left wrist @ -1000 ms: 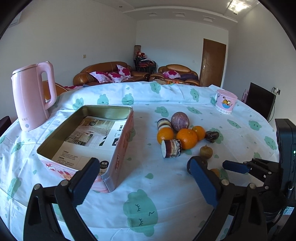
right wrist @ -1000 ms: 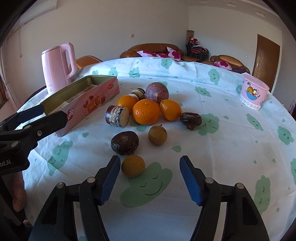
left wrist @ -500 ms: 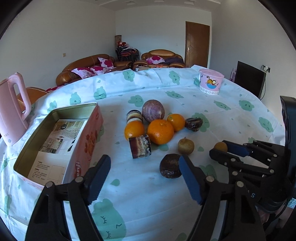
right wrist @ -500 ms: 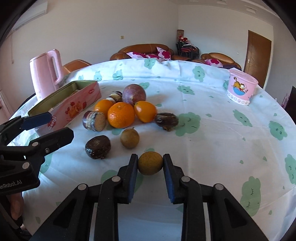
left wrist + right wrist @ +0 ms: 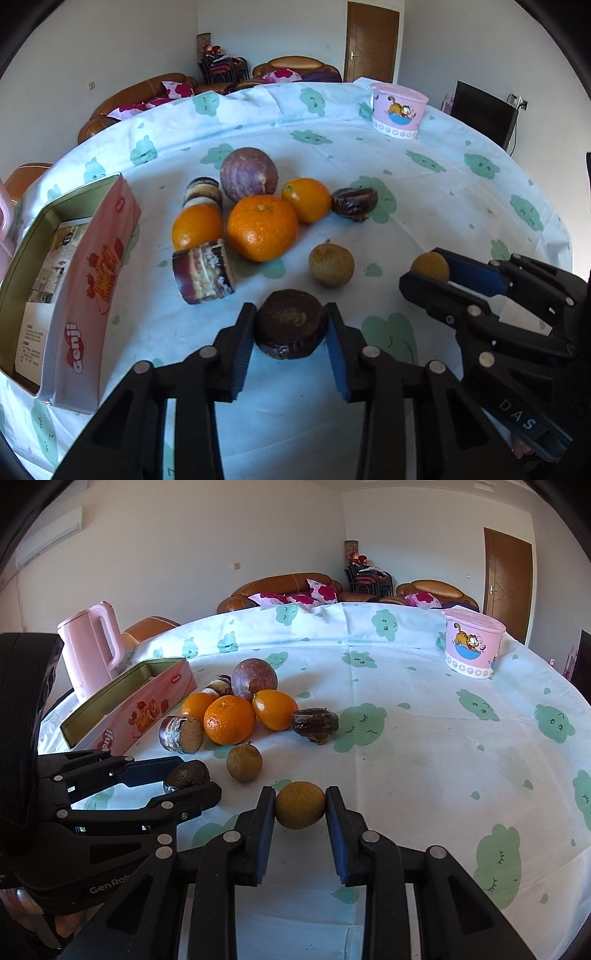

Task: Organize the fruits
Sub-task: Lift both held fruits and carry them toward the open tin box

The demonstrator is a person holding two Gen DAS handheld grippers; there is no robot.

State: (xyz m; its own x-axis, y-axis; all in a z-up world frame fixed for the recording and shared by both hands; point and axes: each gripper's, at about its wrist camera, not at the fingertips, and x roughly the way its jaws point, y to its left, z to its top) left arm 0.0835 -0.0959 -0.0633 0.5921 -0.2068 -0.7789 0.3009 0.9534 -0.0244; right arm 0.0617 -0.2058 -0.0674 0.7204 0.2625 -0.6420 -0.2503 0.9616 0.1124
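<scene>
My left gripper point(image 5: 290, 341) is shut on a dark brown round fruit point(image 5: 290, 321) at the near edge of the fruit pile; it also shows in the right wrist view point(image 5: 186, 773). My right gripper point(image 5: 300, 808) is shut on a small yellow-brown fruit point(image 5: 300, 804), held just above the cloth; it also shows in the left wrist view point(image 5: 430, 266). Behind lie a big orange point(image 5: 262, 227), two smaller oranges, a purple round fruit point(image 5: 248, 174), a tan longan point(image 5: 331, 262), cut purple pieces point(image 5: 203, 271) and a dark wrinkled fruit point(image 5: 354, 204). The open pink tin point(image 5: 92, 280) stands left.
A pink kettle point(image 5: 92, 650) stands behind the tin at the far left. A pink cartoon cup point(image 5: 472, 648) stands at the far right of the round table with its cloud-print cloth point(image 5: 443, 738). Sofas and a door lie beyond.
My left gripper moved in and closed on the dark brown fruit. My right gripper, shut on the yellow-brown fruit half a second ago, still holds it, slightly raised.
</scene>
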